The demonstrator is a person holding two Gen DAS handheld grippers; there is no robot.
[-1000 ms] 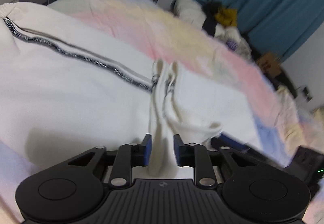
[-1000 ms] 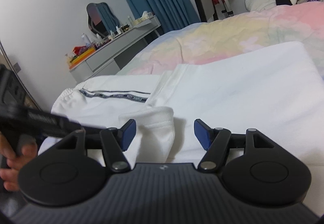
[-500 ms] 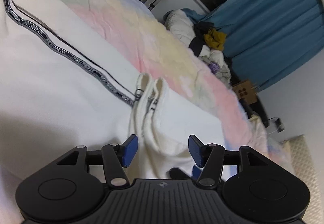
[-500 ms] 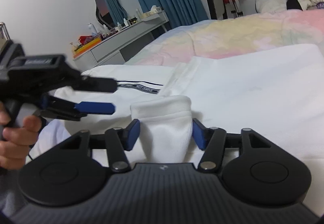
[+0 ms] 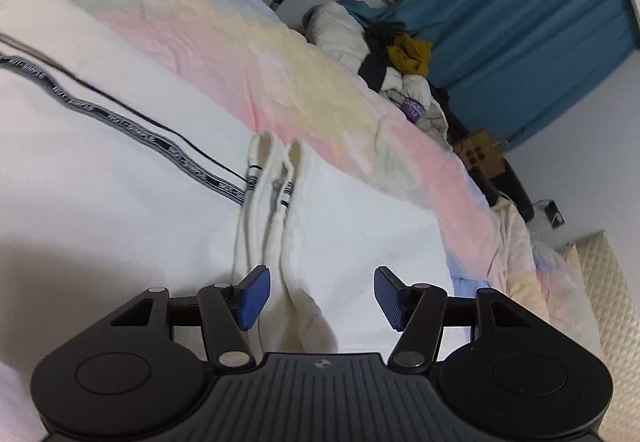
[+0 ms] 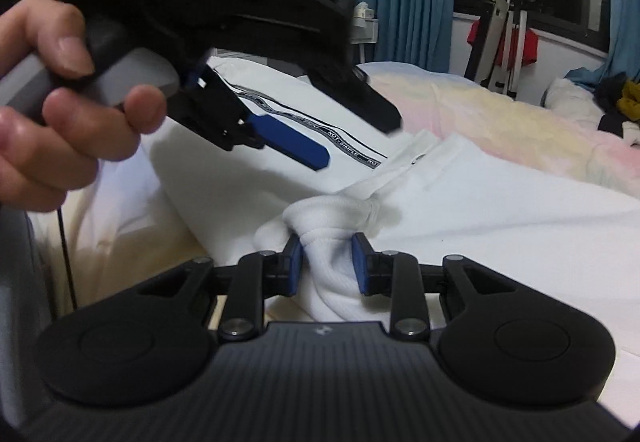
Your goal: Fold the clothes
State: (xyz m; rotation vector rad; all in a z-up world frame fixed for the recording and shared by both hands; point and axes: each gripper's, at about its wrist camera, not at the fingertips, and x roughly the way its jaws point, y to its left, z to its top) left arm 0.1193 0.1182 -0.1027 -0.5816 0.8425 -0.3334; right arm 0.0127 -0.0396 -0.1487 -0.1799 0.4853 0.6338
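Observation:
A white garment [image 5: 120, 210] with a dark lettered stripe [image 5: 120, 118] lies spread on the bed. My left gripper [image 5: 322, 298] is open above it. A raised fold of white fabric [image 5: 280, 242] runs between its fingers close to the left pad, and neither pad presses it. In the right wrist view my right gripper [image 6: 329, 266] is closing, its blue pads pinching a bunched ribbed cuff [image 6: 324, 214] of the same garment [image 6: 500, 210]. A hand [image 6: 60, 114] holds the left gripper [image 6: 352, 138] open just above and to the left of that cuff.
A pastel quilt [image 5: 320, 54] covers the bed under the garment. A pile of clothes [image 5: 404, 54] sits at the far end, before blue curtains [image 5: 520, 22]. A rack with red cloth [image 6: 500, 38] stands by the window beyond the bed.
My left gripper opened and let go of the fabric fold. My right gripper rolled, slid in and closed onto the ribbed cuff. The left gripper now looms large in the right view.

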